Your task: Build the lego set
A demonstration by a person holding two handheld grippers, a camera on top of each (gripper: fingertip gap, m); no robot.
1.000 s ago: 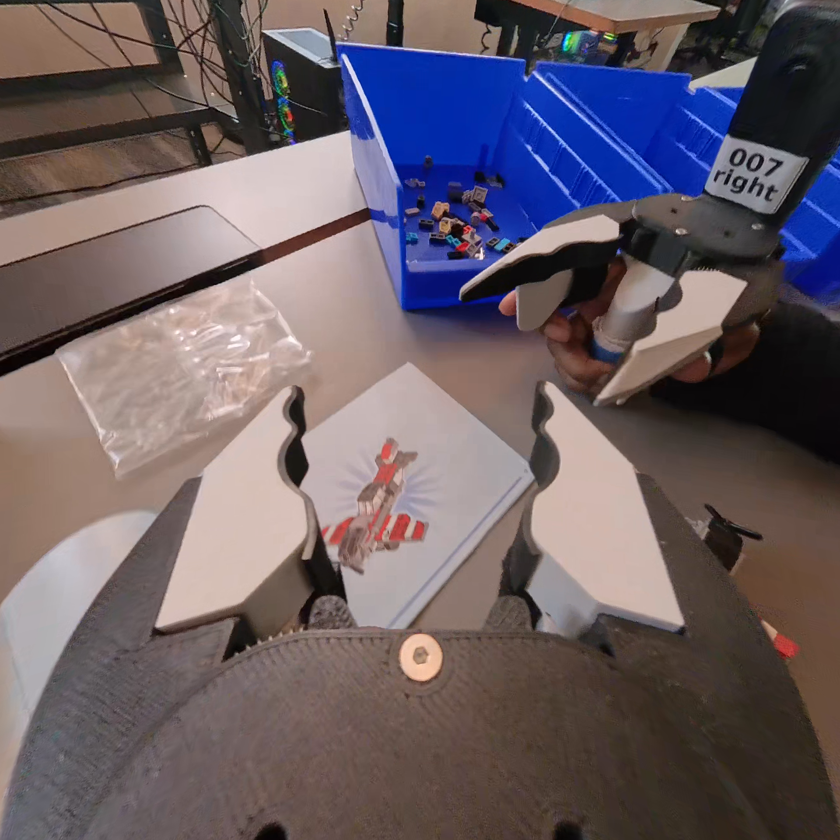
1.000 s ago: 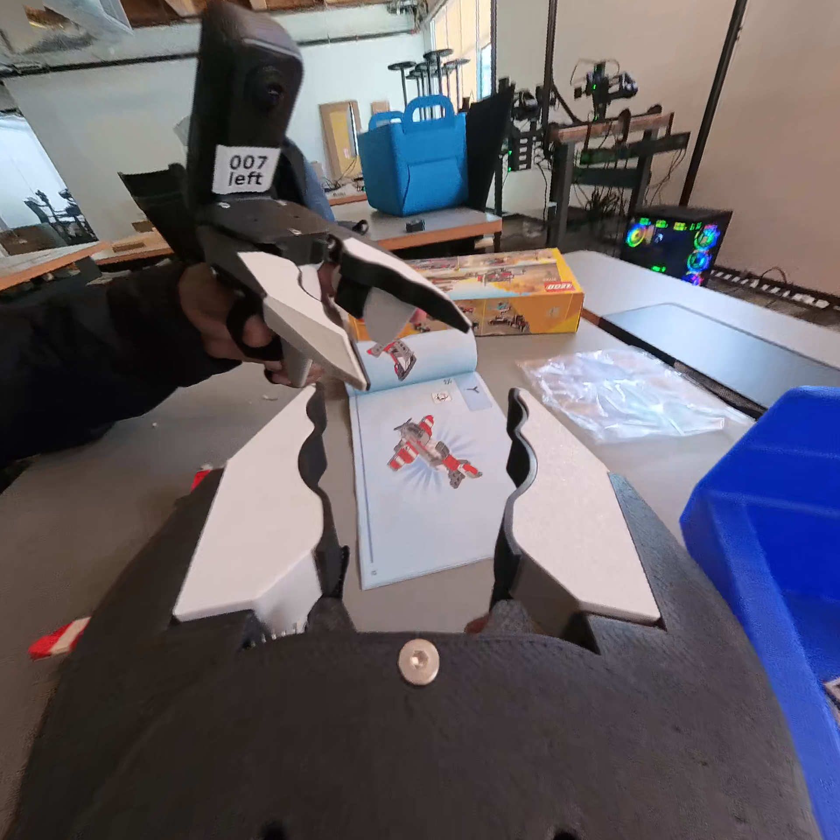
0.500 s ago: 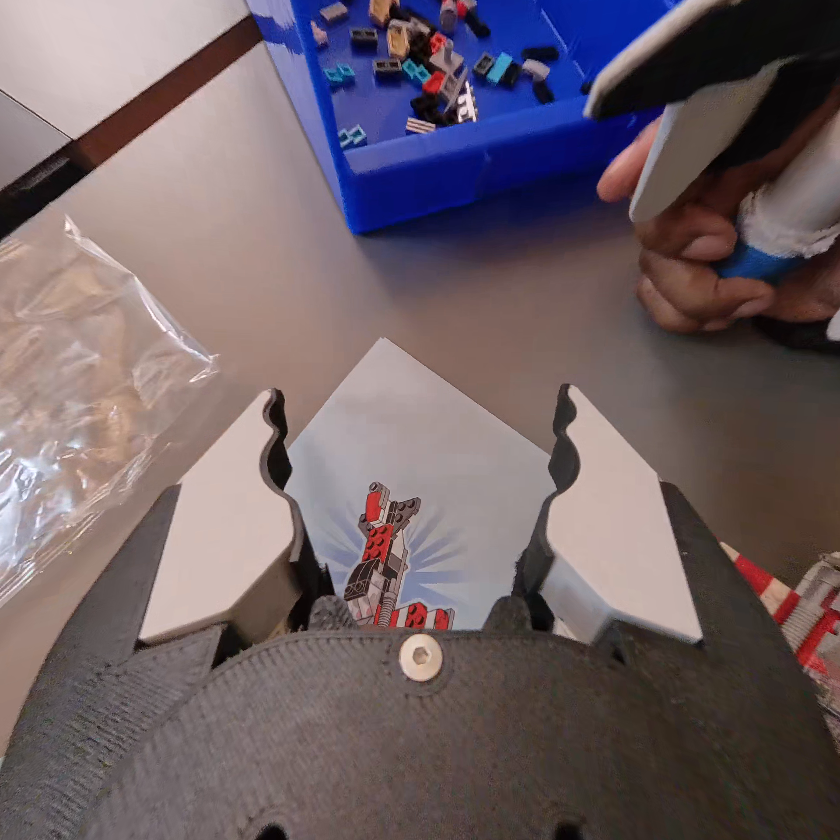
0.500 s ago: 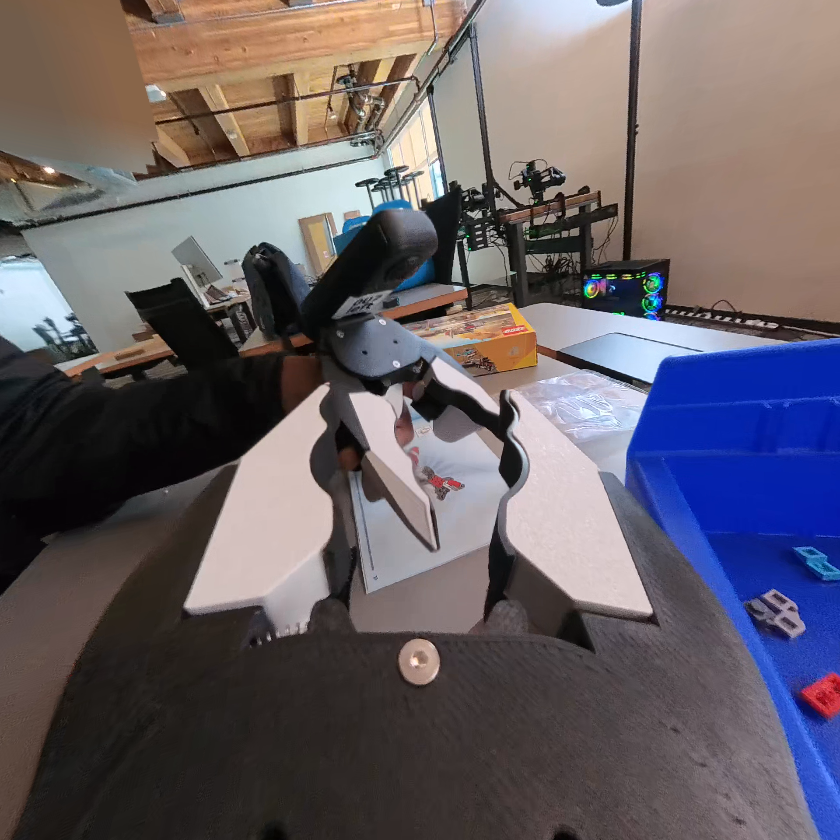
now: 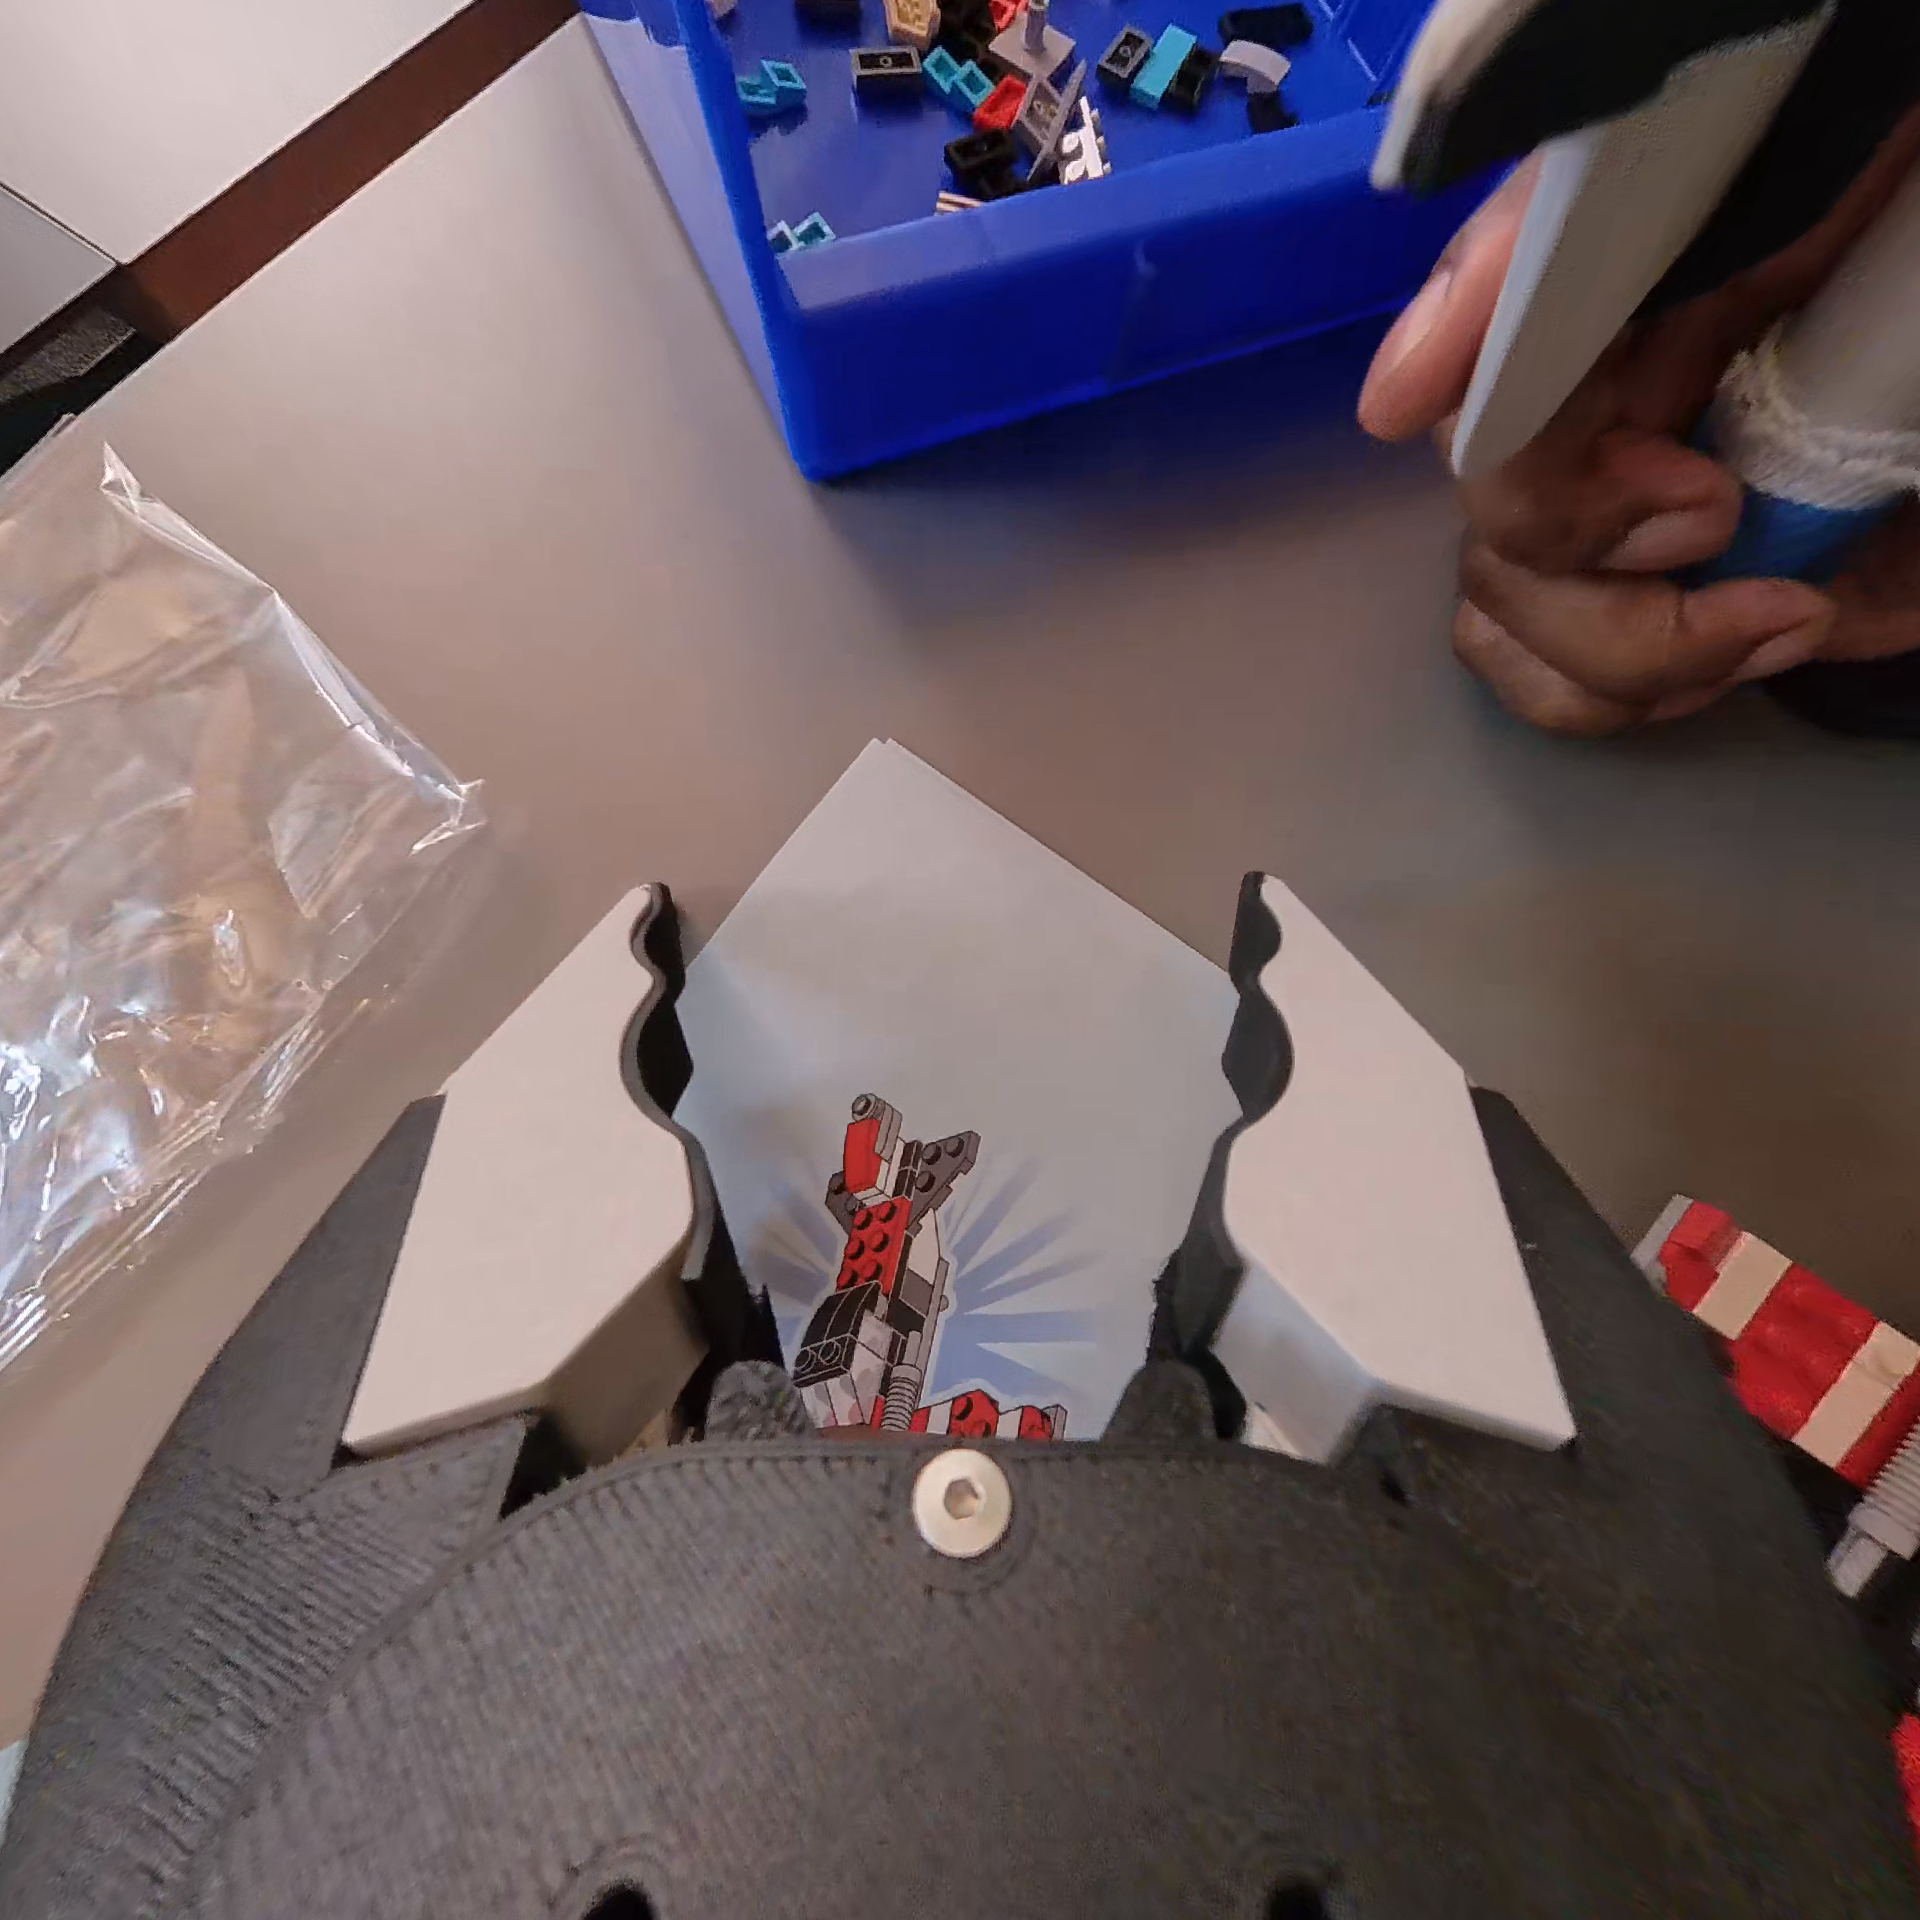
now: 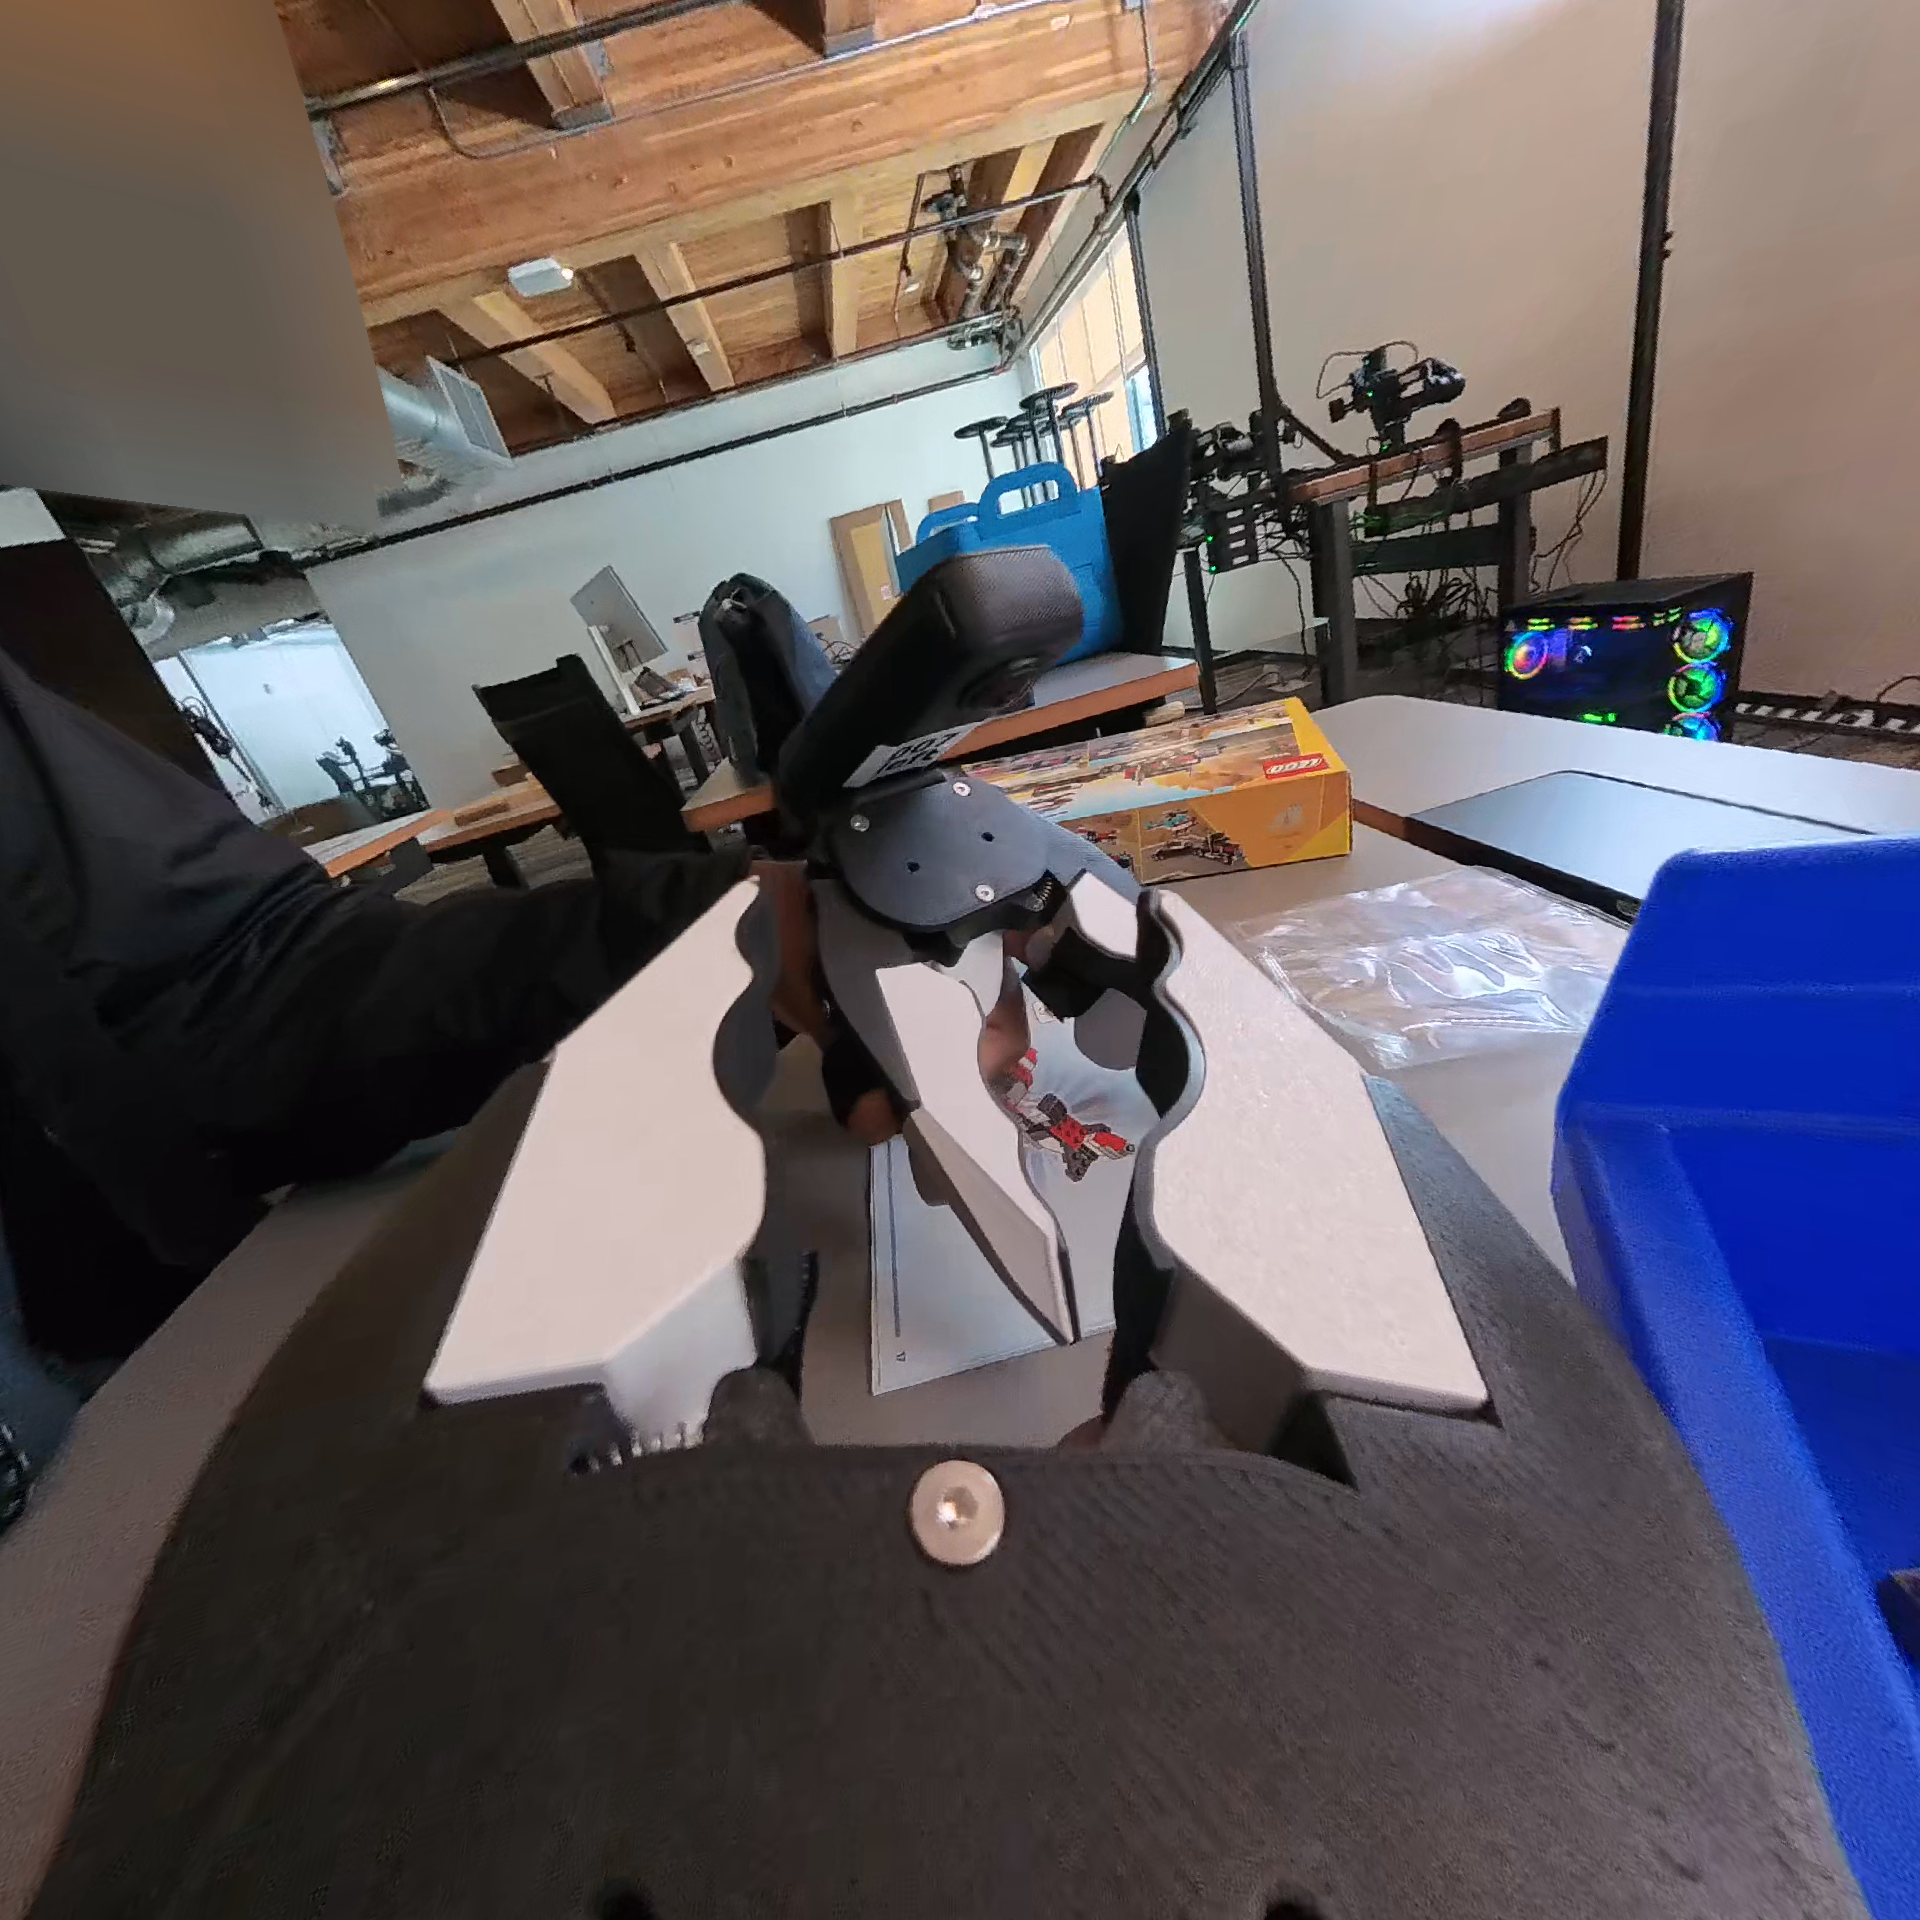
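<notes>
My left gripper (image 5: pixel 951 902) is open and empty, low over the white instruction booklet (image 5: pixel 935 966), whose plane picture shows between its jaws. A partly built red and white lego model (image 5: pixel 1797 1351) lies on the table to its right. The blue bin (image 5: pixel 1039 301) with several loose bricks (image 5: pixel 997 104) stands ahead. My right gripper (image 6: pixel 948 912) is open and empty, raised beside the bin (image 6: pixel 1766 1122) and facing the left gripper, whose near finger (image 6: pixel 977 1164) points down at the booklet (image 6: pixel 956 1320). One of the right gripper's fingers (image 5: pixel 1538 291) shows at the upper right of the left wrist view.
A crumpled clear plastic bag (image 5: pixel 156 883) lies left of the booklet and also shows in the right wrist view (image 6: pixel 1434 966). A yellow lego box (image 6: pixel 1195 810) stands behind the booklet. A dark flat pad (image 6: pixel 1621 831) lies at the far right. The person's hand (image 5: pixel 1621 603) rests near the bin.
My left gripper has tipped down and moved in over the booklet, closer to the bin. My right gripper has tilted up and swung toward the bin. Both stayed open.
</notes>
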